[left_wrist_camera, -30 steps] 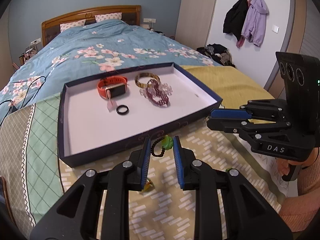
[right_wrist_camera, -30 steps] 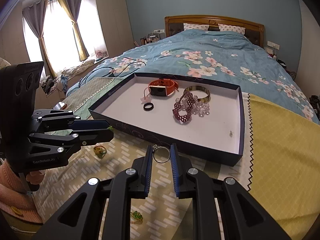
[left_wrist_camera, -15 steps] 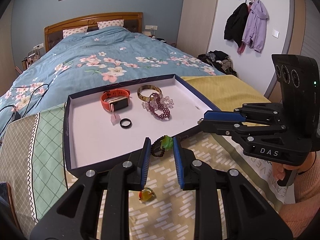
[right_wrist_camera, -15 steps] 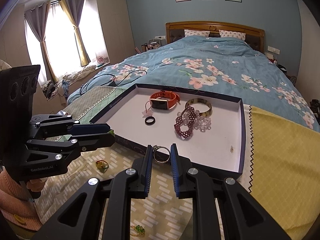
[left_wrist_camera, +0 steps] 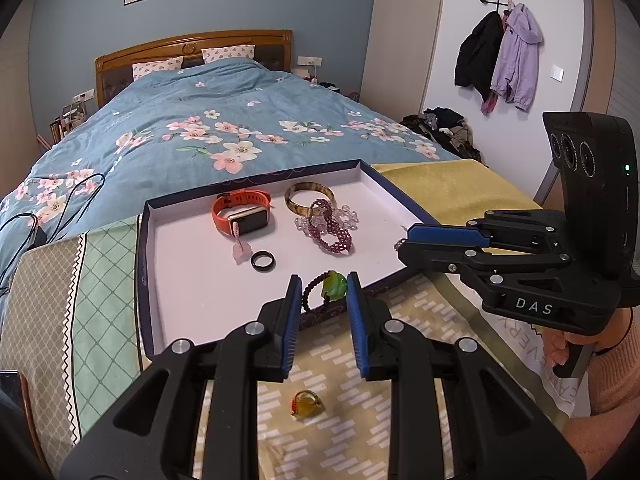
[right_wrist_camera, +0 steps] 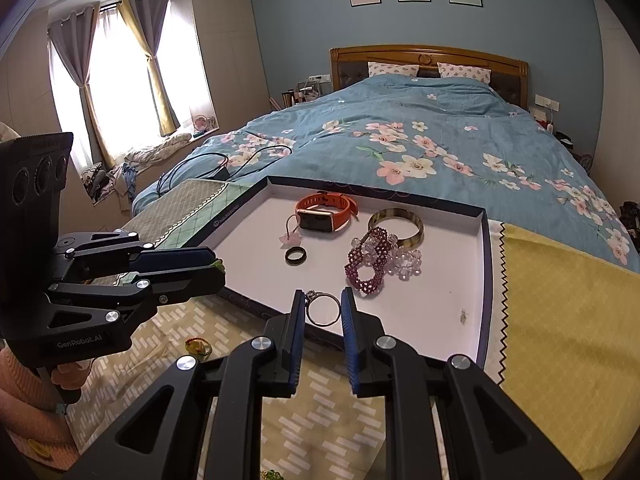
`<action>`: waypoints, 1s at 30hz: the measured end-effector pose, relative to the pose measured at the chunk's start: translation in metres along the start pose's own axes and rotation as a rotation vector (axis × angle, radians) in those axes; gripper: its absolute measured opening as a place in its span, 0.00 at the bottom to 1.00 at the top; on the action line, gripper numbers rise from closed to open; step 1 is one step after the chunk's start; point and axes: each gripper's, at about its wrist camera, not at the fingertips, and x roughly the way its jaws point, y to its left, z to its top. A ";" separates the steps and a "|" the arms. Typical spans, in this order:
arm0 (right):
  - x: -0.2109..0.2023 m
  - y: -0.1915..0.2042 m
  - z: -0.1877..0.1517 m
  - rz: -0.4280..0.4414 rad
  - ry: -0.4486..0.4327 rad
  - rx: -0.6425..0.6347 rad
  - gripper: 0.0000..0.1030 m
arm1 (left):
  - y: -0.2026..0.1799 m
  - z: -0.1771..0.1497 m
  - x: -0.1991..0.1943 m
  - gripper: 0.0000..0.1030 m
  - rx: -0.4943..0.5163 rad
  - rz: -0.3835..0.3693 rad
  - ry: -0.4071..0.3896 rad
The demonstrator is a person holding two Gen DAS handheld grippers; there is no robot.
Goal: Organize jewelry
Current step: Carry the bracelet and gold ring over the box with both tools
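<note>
My left gripper (left_wrist_camera: 324, 284) is shut on a dark beaded bracelet with a green pendant (left_wrist_camera: 335, 285), held over the near wall of the dark blue tray (left_wrist_camera: 141, 264). My right gripper (right_wrist_camera: 322, 298) is shut on a silver ring (right_wrist_camera: 322, 323) above the same tray's near edge (right_wrist_camera: 486, 280). On the tray's white floor lie an orange watch (left_wrist_camera: 242, 216), a brown bangle (left_wrist_camera: 309, 198), purple and clear bead bracelets (left_wrist_camera: 332, 234), a black ring (left_wrist_camera: 263, 261) and a pink charm (left_wrist_camera: 241, 251). Each gripper shows side-on in the other view, the right (left_wrist_camera: 404, 240) and the left (right_wrist_camera: 216, 268).
An amber ring (left_wrist_camera: 306, 403) lies on the patterned cloth below my left gripper, and a green piece (right_wrist_camera: 272, 475) shows at the bottom edge of the right wrist view. The tray rests at the foot of a bed with a blue floral duvet (left_wrist_camera: 224, 128). Black cables (right_wrist_camera: 224, 164) lie at the left.
Both views have tipped up slightly, and the held bracelet and ring now sit a little further over the tray's near wall. Both grips are unchanged.
</note>
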 end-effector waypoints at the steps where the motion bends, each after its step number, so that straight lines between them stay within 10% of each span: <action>1: 0.001 -0.001 0.001 0.000 0.000 0.001 0.16 | 0.000 0.001 0.001 0.22 -0.001 0.001 0.001; 30: 0.020 -0.003 0.009 0.008 0.016 0.005 0.16 | 0.012 0.011 0.019 0.22 -0.015 0.030 0.010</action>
